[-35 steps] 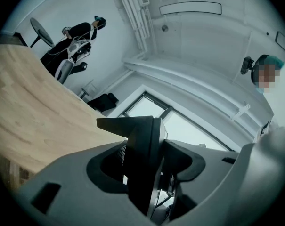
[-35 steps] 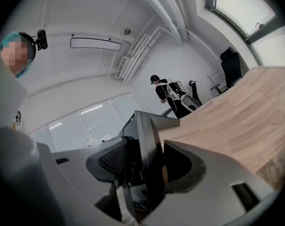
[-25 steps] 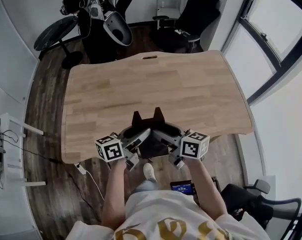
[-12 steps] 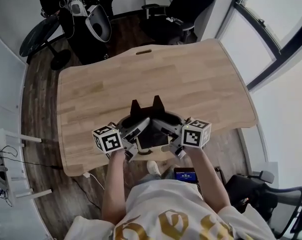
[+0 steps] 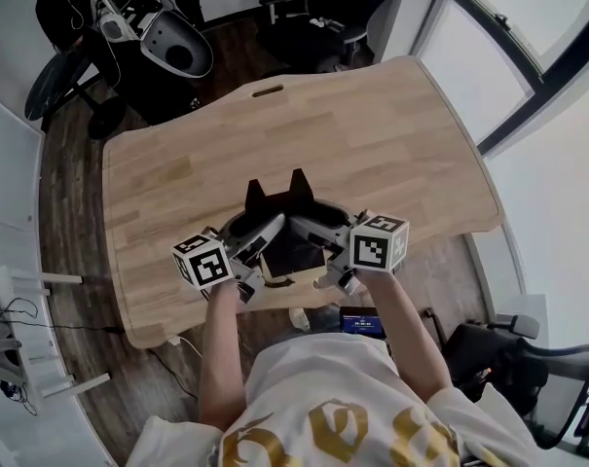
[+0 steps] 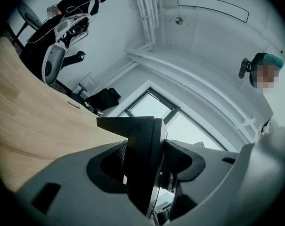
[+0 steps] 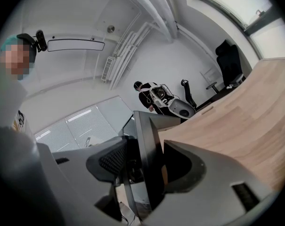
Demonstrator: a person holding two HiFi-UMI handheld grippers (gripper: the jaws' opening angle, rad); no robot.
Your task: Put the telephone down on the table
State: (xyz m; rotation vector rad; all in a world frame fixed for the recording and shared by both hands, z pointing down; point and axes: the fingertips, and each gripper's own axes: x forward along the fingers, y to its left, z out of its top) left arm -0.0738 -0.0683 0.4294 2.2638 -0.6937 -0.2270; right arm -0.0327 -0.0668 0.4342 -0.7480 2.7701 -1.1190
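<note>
A black telephone (image 5: 292,253) with two upright prongs hangs just above the near edge of the wooden table (image 5: 372,154). My left gripper (image 5: 263,249) grips its left side and my right gripper (image 5: 319,249) its right side, both pointing roughly level. In the left gripper view the telephone's dark edge (image 6: 143,154) fills the gap between the grey jaws of the left gripper (image 6: 147,171). The right gripper view shows the same: the telephone's panel (image 7: 147,159) is clamped in the right gripper (image 7: 144,173). Whether the telephone's underside touches the wood is hidden.
The tabletop stretches bare ahead and to both sides. Black office chairs (image 5: 318,13) and a white-and-black machine (image 5: 163,42) stand beyond the far edge. A window (image 5: 528,37) runs along the right. A small lit screen (image 5: 358,322) lies below the table's near edge.
Both grippers have carried the telephone forward, from hanging at the table's near edge to over the wood. The grip on it is unchanged.
</note>
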